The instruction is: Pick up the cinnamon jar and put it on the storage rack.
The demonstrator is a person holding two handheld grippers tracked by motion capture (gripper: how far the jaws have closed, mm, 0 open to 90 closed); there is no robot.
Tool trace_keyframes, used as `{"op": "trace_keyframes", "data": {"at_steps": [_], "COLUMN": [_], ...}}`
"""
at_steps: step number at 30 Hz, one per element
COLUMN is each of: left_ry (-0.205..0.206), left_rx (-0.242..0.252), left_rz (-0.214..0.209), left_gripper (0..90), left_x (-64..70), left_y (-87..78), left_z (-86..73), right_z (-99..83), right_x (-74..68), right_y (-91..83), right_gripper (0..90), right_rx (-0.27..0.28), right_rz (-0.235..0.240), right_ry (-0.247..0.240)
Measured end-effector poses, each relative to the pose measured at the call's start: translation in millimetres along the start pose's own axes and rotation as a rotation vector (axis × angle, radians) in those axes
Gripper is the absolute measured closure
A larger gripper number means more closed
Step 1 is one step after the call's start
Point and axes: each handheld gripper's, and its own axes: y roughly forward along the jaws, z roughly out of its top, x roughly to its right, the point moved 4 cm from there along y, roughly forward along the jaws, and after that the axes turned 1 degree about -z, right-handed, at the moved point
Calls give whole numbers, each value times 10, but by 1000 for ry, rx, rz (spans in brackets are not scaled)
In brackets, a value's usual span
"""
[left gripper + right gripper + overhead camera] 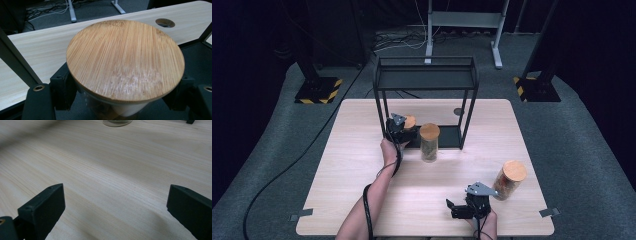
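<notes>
A glass jar with a round bamboo lid [125,60] sits between the jaws of my left gripper [121,93], which is shut on its sides just under the lid. From the high view this jar [410,121] and the left gripper [407,131] are at the front left corner of a black metal rack [424,77], over its low shelf [448,136]. A second lidded jar [429,142] stands upright on the table just in front of the rack. A third jar [509,180] stands at the right. My right gripper [455,209] rests open near the front edge, its jaws [115,205] wide apart over bare wood.
The wooden table [357,165] has a round cable hole [458,111] behind the rack. The rack's thin posts [385,107] frame the low shelf. A glass jar base [117,122] shows far ahead of the right gripper. Stands and cables lie on the floor beyond.
</notes>
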Motion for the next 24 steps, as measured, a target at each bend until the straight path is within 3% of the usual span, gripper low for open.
{"op": "trace_keyframes", "data": {"at_steps": [11,17,24], "left_ry": [2,-16,-8], "left_rx": [-3,6,29], "left_rz": [-4,-5,11], "left_gripper": [250,241,186], "left_x": [-6,-3,28], "left_y": [1,0,-37], "left_z": [5,14,95], "right_z": [0,0,0], "right_x": [1,1,0], "right_y": [2,2,3], "right_gripper": [10,10,10], "right_rx": [-1,-2,-3], "right_rz": [0,0,0], "right_ry": [0,0,-1]}}
